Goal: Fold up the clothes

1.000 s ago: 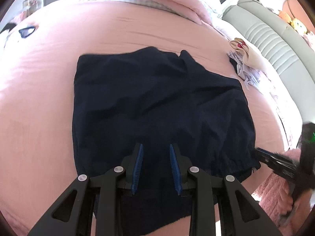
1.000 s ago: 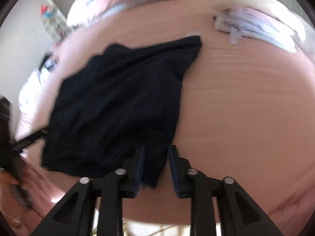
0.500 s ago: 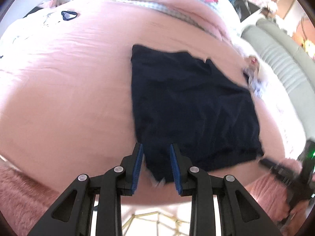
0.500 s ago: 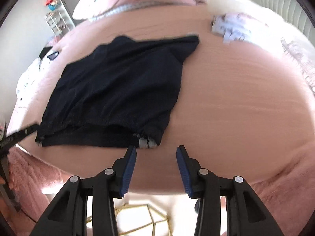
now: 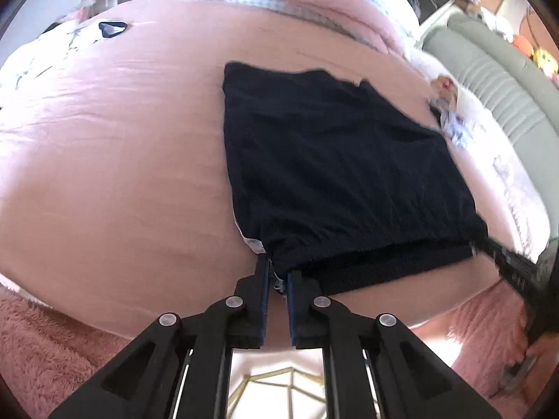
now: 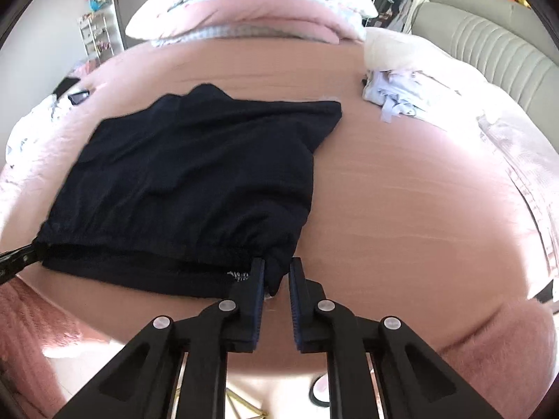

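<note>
One pale clothes pile (image 6: pixel 394 96) beyond shorts (image 6: pixel 195 174)

We can read no text, brand or number in either view. A small white label (image 6: pixel 238 275) at the dark garment's (image 6: pixel 195 174) near edge may carry print, but it is too blurred to make out.

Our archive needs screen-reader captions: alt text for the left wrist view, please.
The left gripper is shut on the near left corner of a dark navy fabric garment lying flat on a pink bedsheet. The right gripper meets its near right corner.
</note>
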A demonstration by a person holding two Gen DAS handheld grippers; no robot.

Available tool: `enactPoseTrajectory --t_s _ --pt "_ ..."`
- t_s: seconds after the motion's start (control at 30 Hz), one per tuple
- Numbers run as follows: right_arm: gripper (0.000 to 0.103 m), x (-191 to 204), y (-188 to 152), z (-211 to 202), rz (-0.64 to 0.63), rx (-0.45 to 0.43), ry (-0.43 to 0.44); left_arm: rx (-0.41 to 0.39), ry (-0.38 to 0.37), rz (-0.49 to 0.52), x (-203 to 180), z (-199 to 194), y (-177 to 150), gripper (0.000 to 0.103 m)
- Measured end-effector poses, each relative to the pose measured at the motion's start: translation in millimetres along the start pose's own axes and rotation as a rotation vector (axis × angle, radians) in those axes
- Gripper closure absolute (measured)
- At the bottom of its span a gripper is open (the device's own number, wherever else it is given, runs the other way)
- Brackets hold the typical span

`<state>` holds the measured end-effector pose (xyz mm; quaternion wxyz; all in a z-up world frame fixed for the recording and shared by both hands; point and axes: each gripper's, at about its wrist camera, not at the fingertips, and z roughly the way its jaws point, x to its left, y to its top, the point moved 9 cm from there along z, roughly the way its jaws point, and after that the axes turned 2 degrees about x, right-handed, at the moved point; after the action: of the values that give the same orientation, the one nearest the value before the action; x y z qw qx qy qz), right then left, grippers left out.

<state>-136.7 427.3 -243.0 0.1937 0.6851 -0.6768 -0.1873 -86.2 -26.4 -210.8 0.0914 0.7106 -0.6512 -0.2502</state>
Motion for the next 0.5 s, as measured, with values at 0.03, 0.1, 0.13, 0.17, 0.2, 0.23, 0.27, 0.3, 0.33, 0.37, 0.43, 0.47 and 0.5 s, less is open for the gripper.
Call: enactPoseTrajectory --t_s 0.03,0.1,0.13,0.17,0.2,0.23,0.27,0.3,0.33,0.37,0.43,0.47,0.5 --pt "0.092 5.2 -1.7 5.4 0.011 0.015 0.008 0.003 0.003 0.009 -1.7 -1.3 -1.4 0.095" --pt "0.092 8.2 -6.7 17.8 0.035 0.056 0.027 0.061 0.018 0.016 -1.9 7.2 -10.4 0.093" --pt "0.092 6.9 -9.7 24.4 0.047 0.082 0.037 0.093 0.026 0.019 -1.9 11.9 -15.2 0.092" --pt "0.092 5.6 -12.7 31.0 0.059 0.107 0.047 0.101 0.025 0.014 -1.4 14.2 -16.4 0.092" --pt "0.092 3.9 -14.8 36.0 0.072 0.128 0.055 0.105 0.023 0.006 -1.9 12.3 -14.4 0.092" --pt "0.089 0.2 -11.4 32.3 0.083 0.120 0.056 0.110 0.021 -0.003 -2.7 9.6 -11.8 0.092" --pt "0.085 -3.5 -8.1 28.5 0.094 0.112 0.056 0.104 0.023 0.006 -4.7 5.1 -9.2 0.091" --pt "0.082 -6.7 -5.5 23.8 0.099 0.094 0.049 0.089 0.033 0.034 -8.5 -0.1 -7.3 0.090" --pt "0.079 -9.6 -2.5 16.7 0.097 0.067 0.043 0.072 0.044 0.065 -12.8 -5.4 -5.5 0.089" --pt "0.078 -11.6 0.7 6.4 0.079 0.036 0.027 0.066 0.051 0.099 -17.2 -9.9 -6.4 0.089" --pt "0.078 -8.0 6.2 -6.0 0.023 -0.009 0.006 0.061 0.065 0.169 -26.0 -18.4 -9.5 0.088" --pt "0.078 -4.0 7.5 -11.1 -0.005 -0.026 0.000 0.071 0.075 0.213 -29.5 -19.9 -12.9 0.088" --pt "0.078 0.0 8.7 -16.3 -0.033 -0.042 -0.006 0.084 0.086 0.259 -32.9 -20.6 -16.8 0.087"
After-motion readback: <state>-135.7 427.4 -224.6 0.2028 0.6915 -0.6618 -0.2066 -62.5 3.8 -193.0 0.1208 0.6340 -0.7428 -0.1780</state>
